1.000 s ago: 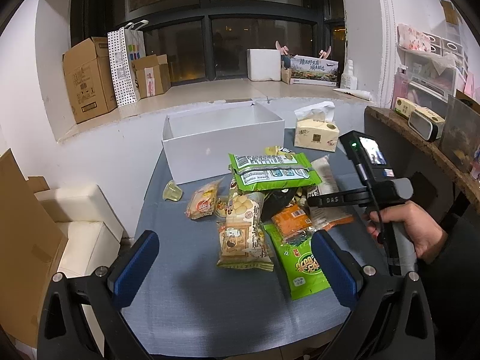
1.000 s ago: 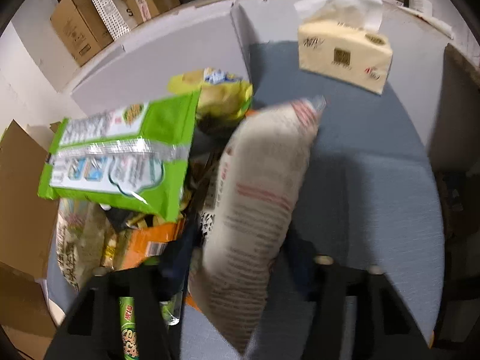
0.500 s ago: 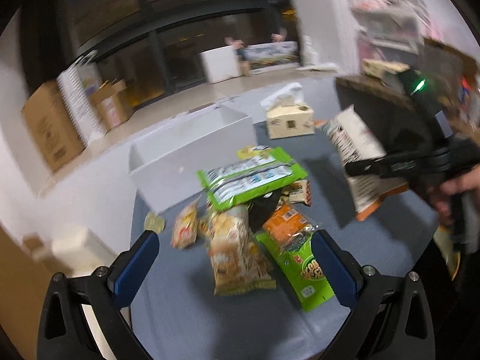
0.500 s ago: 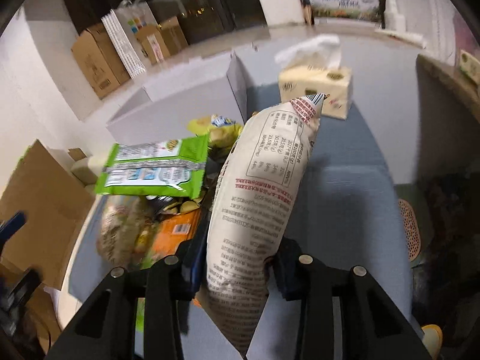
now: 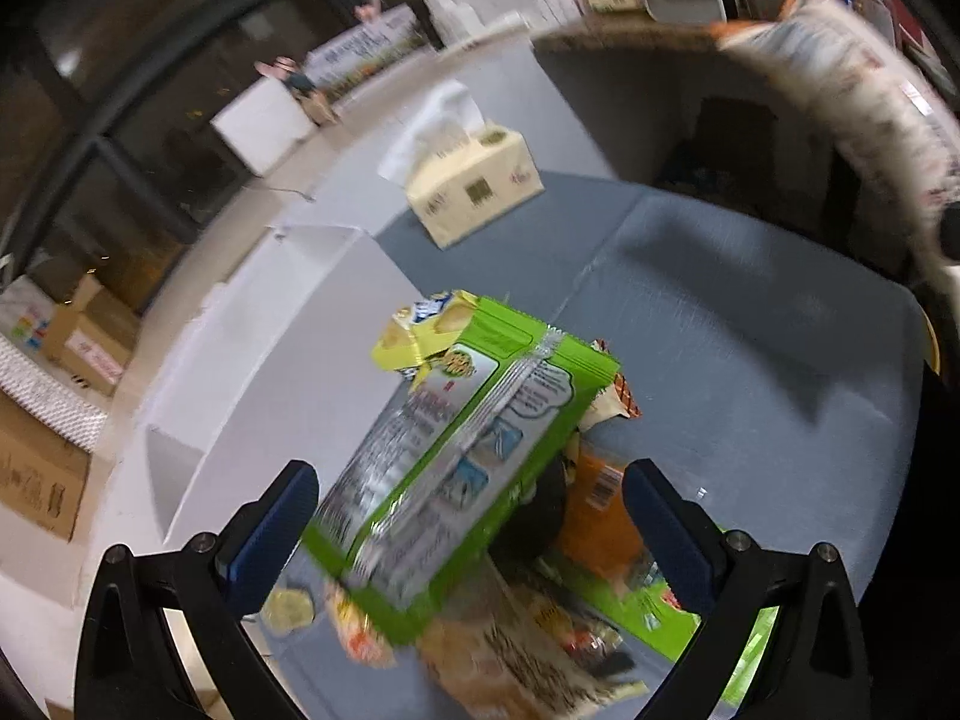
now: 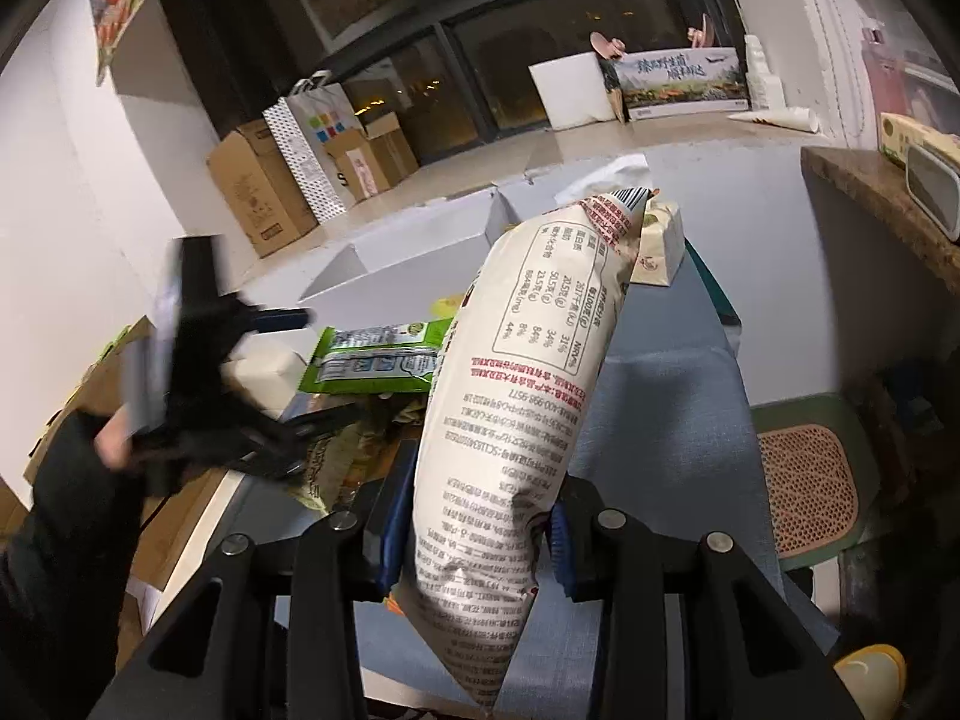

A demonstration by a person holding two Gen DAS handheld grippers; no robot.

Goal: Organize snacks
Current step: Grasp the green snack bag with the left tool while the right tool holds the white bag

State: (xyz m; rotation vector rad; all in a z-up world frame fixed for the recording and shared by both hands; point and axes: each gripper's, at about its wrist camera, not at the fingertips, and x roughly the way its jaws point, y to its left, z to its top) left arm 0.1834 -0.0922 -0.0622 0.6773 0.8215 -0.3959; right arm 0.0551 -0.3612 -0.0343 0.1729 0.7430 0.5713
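The right gripper (image 6: 480,531) is clamped on a long white snack bag (image 6: 516,396) printed with red and black text, its blue pads pressing the bag's lower part from both sides; over the last second the jaws have closed in a little on it. The bag stands nearly upright, lifted clear of the grey table (image 6: 672,420), its top sealed edge reaching up in front of the tissue box (image 6: 660,246). In the left wrist view the same bag appears as a blurred pale shape at the upper right edge. The left gripper (image 5: 468,531) hangs over the heap of snacks with its blue-padded fingers (image 5: 273,531) spread wide apart and nothing pressed between them; a green packet (image 5: 456,468) with a silver strip lies on top of the pile directly between and ahead of them, though the blur makes it hard to say whether either pad touches it. Under and around the green packet lie a yellow bag (image 5: 414,333), an orange packet (image 5: 594,510) and more wrappers. The open white box (image 5: 282,360) stands just beside the pile, on the table's far side.
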